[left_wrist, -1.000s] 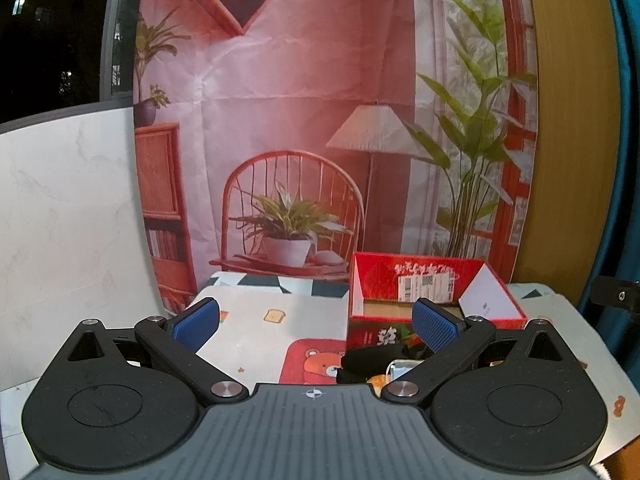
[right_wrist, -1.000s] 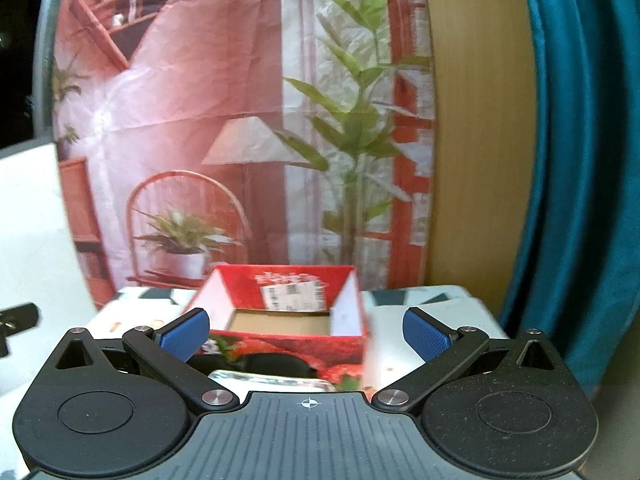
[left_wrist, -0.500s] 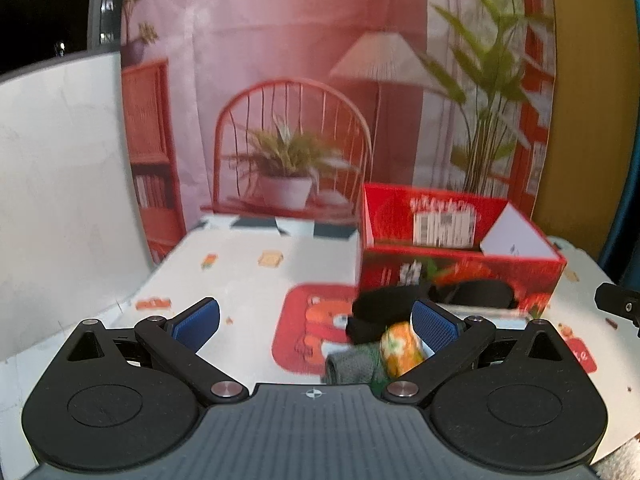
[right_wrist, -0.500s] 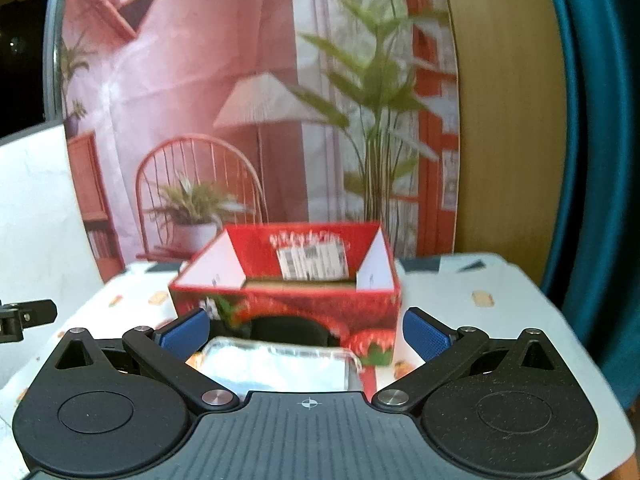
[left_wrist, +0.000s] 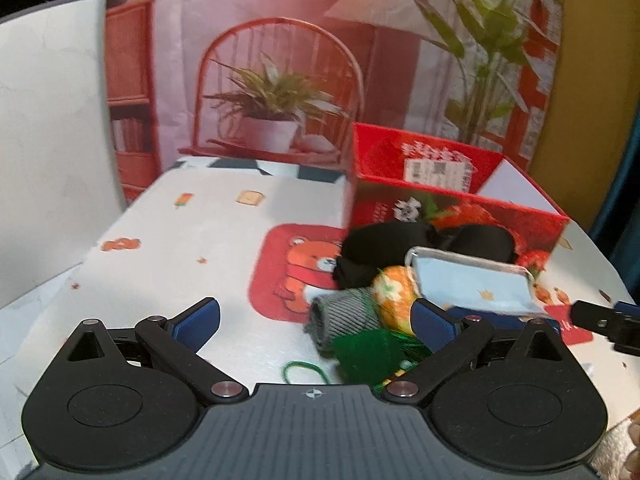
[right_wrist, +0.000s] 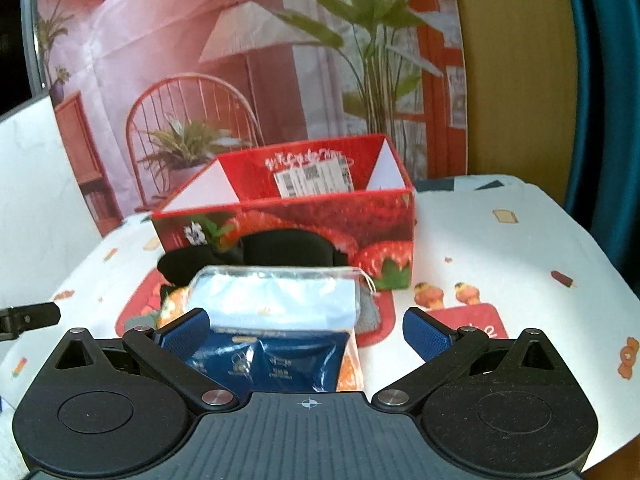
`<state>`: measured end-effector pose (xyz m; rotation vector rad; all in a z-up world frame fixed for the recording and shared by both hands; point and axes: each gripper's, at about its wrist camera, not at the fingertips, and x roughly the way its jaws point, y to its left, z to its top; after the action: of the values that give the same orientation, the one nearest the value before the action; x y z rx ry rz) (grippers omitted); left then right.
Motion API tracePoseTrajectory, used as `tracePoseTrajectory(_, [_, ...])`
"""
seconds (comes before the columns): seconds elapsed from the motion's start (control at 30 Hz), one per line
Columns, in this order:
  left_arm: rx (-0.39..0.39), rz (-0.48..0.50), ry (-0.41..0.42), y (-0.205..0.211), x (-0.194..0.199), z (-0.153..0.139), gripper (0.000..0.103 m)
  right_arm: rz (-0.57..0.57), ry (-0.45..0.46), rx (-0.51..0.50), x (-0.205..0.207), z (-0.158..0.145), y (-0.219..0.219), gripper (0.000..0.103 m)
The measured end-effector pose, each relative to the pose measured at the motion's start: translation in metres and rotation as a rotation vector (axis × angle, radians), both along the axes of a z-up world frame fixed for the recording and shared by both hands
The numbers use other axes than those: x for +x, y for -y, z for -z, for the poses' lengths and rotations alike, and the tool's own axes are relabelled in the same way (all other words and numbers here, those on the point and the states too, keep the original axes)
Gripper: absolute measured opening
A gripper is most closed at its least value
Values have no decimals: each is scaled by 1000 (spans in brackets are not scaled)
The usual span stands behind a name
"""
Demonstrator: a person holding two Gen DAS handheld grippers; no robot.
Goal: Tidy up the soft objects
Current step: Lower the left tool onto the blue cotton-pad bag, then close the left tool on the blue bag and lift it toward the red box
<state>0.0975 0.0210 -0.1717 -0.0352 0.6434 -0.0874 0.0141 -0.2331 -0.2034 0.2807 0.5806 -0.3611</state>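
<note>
Soft, light things lie heaped at the red strawberry box's (right_wrist: 288,220) near wall: black fabric (left_wrist: 384,244), bagged pale-blue cloth (right_wrist: 276,300), grey knit roll (left_wrist: 344,316), green felt (left_wrist: 368,356). My left gripper (left_wrist: 316,320) and right gripper (right_wrist: 304,332) gape empty. I'd pinch the slippery bag's near edge, at six o'clock.

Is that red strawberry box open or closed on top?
Open. The red strawberry box has no lid; its inner walls and a label inside show from above. Its floor is hidden, so contents cannot be told.
</note>
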Motion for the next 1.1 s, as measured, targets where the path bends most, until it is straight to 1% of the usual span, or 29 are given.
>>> tracePoseTrajectory(0.03, [-4,12,-5,3,1,2,100,-1,-7,-3,0,3,-1,103])
tracePoseTrajectory(0.13, [-14,56,-25,12,8,8,90,-14,-25,9,2,11,3,102])
tracePoseTrajectory(0.17, [-19,69,-32,15,10,10,86,-19,-30,16,3,14,4,99])
tracePoseTrajectory(0.2, [-25,84,-40,19,14,11,83,-25,-36,29,5,18,6,94])
tracePoseTrajectory(0.23, [-34,96,-44,22,15,12,82,-30,-40,38,5,21,8,91])
tracePoseTrajectory(0.27, [-49,108,-52,25,19,14,79,-33,-45,46,7,24,11,85])
tracePoseTrajectory(0.3, [-65,118,-59,28,21,15,76,-38,-50,55,7,27,14,81])
tracePoseTrajectory(0.33, [-81,130,-67,32,23,17,75,-45,-53,67,8,30,16,79])
tracePoseTrajectory(0.4, [-120,167,-92,42,30,21,74,-58,-54,91,11,35,19,71])
tracePoseTrajectory(0.5, [-132,216,-119,60,37,29,73,-76,-55,129,15,43,24,67])
tracePoseTrajectory(0.57, [-135,239,-137,70,41,35,72,-81,-58,149,17,46,26,67])
tracePoseTrajectory(0.67, [-168,266,-180,79,47,46,70,-96,-61,182,19,52,30,67])
tracePoseTrajectory(0.73, [-181,264,-208,78,51,51,64,-106,-61,201,19,55,32,66])
tracePoseTrajectory(0.8, [-199,268,-234,78,56,58,54,-116,-66,215,21,58,33,61])
tracePoseTrajectory(0.87, [-243,274,-253,77,61,64,51,-134,-73,225,23,61,33,54])
tracePoseTrajectory(0.9, [-257,273,-256,76,62,65,50,-144,-77,224,24,62,32,51])
tracePoseTrajectory(1.03, [-279,270,-262,76,66,70,50,-154,-84,216,29,63,30,48])
tracePoseTrajectory(1.1, [-291,261,-272,75,68,72,53,-154,-90,214,30,64,31,48])
